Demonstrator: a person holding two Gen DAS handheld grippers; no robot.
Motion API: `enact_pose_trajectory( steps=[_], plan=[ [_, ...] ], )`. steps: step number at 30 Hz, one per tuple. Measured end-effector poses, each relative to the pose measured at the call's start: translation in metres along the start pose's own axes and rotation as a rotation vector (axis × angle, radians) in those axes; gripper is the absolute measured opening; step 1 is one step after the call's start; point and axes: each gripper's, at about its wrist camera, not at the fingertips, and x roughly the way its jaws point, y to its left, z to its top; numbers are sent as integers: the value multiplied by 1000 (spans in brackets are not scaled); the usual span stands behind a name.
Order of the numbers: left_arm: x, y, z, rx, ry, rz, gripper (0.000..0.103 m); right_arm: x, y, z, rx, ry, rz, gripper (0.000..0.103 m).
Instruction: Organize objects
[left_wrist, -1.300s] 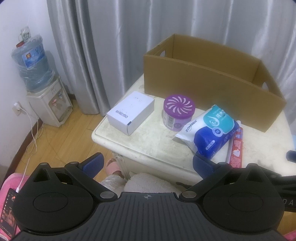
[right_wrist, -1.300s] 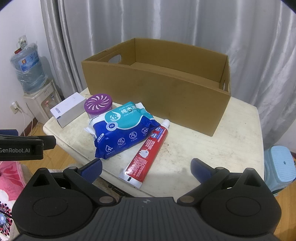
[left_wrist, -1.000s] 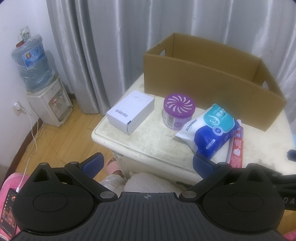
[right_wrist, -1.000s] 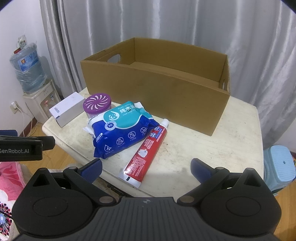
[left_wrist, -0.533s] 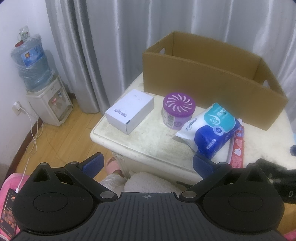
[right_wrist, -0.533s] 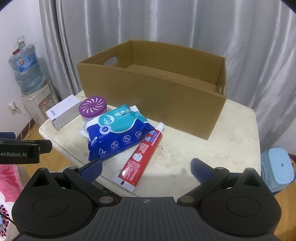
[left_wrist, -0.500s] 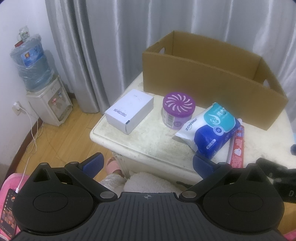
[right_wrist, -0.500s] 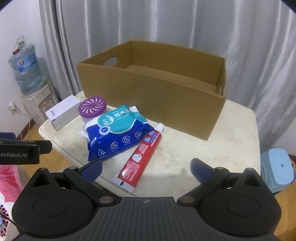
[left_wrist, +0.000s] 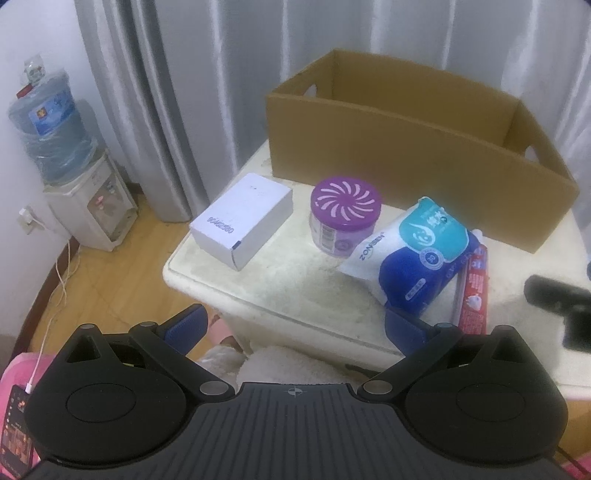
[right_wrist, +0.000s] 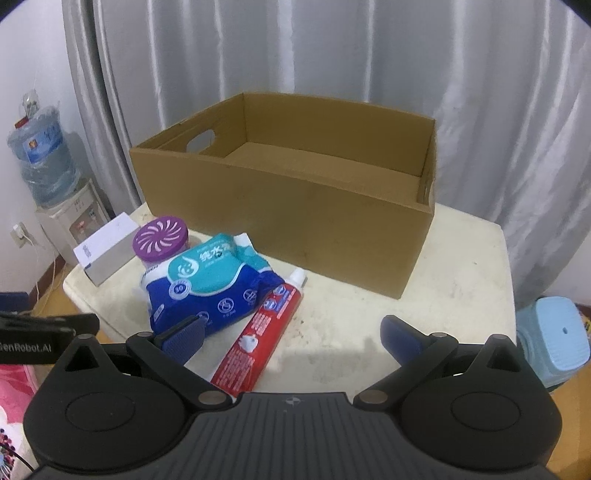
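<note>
Wipes pack (left_wrist: 417, 254): "ZONSEN" printed along its white end, with a circled "30" in the right wrist view; left gripper (right_wrist: 35, 330), at the frame edge: "GenRobot.AI" in white; white box (left_wrist: 242, 219): printed digits, illegible.

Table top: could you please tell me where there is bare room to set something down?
Bare: the table right of the toothpaste, before the box. Crowded: the left, where white carton, purple jar and wipes sit close.
</note>
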Motion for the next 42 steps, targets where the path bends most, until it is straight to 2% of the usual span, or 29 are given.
enact_pose_trajectory(
  steps=[13, 26, 32, 42],
  plan=[
    [18, -16, 11, 37, 29, -14, 103, 20, -12, 15, 39, 0, 74, 103],
    [38, -27, 13, 50, 62, -60, 102, 53, -15, 33, 66, 26, 221, 103],
    [39, -25, 13, 26, 62, -102, 102, 63, -10, 39, 58, 30, 297, 103],
    [38, -28, 11, 25, 54, -159, 97, 76, 0, 46, 25, 25, 358, 100]
  ],
)
